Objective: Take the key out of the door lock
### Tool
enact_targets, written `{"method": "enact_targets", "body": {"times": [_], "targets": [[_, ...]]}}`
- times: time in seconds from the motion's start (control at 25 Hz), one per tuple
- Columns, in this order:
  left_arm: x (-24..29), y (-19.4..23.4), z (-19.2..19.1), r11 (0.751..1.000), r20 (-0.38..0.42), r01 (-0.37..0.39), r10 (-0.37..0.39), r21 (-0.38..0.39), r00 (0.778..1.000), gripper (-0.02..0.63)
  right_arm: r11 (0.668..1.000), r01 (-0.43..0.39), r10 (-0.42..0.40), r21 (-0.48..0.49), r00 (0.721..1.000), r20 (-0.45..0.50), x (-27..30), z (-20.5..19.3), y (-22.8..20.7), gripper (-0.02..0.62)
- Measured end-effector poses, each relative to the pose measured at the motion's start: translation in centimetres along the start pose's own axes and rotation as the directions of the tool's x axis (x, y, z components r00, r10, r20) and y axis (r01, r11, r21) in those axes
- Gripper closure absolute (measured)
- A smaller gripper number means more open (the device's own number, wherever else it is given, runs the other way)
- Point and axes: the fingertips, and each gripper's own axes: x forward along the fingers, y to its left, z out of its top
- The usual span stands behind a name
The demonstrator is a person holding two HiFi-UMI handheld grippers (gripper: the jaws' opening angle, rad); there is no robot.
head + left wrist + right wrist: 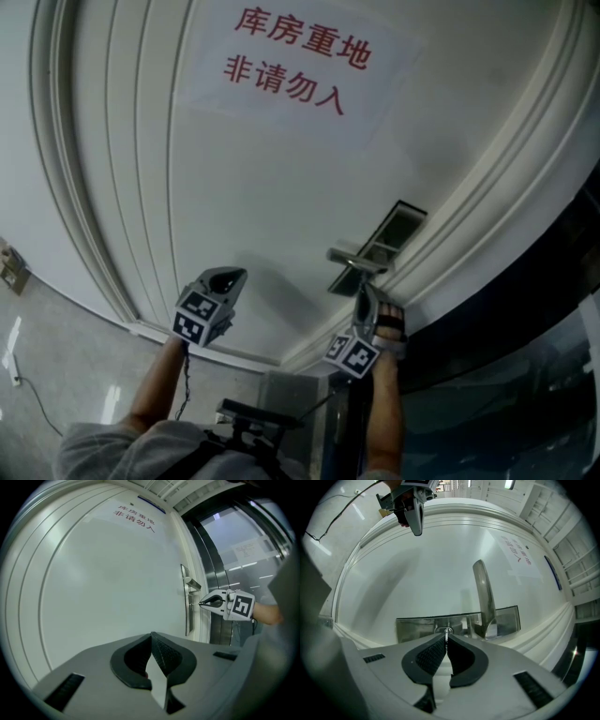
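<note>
A white door (281, 187) carries a metal lock plate (417, 625) with a lever handle (483, 597). A small metal key (446, 631) sticks out of the plate's keyhole, left of the handle. My right gripper (446, 637) is shut on the key's head, with its tips close to the plate. From the left gripper view, the right gripper (202, 603) points at the lock plate (186, 616) below the handle (192, 582). My left gripper (151, 635) is shut with nothing in it and hangs in front of the bare door panel, left of the lock (375, 251).
A paper sign (295, 56) with red characters hangs high on the door. Raised door-frame mouldings (487, 197) run beside the lock, with dark glass panels (239, 559) beyond them. A wall socket (11, 269) and a cable (28, 394) lie at the left.
</note>
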Motion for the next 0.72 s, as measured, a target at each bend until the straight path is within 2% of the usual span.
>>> {"method": "enact_targets", "body": {"times": [0.44,0.56,0.72], "targets": [[-0.6,-0.4,0.2,1.0,0.006,-0.004,0.004,0.001,1.0,0.614,1.0,0.005,-0.005,0.023,1.0,-0.007,-1.3,-0.2,0.2,0.575],[-0.9,-0.9,0.2,1.0,0.008,0.003,-0.003,0.004,1.0,0.614,0.991,0.005,-0.005,0.132,1.0,0.0,-2.4,-0.6,0.2,0.575],[-1.4,-1.8,0.2,1.0,0.016,0.006,-0.006,0.006,1.0,0.614,0.944,0.007,-0.011,0.33,1.0,0.012,-4.2,-1.0,-0.3,0.575]]}}
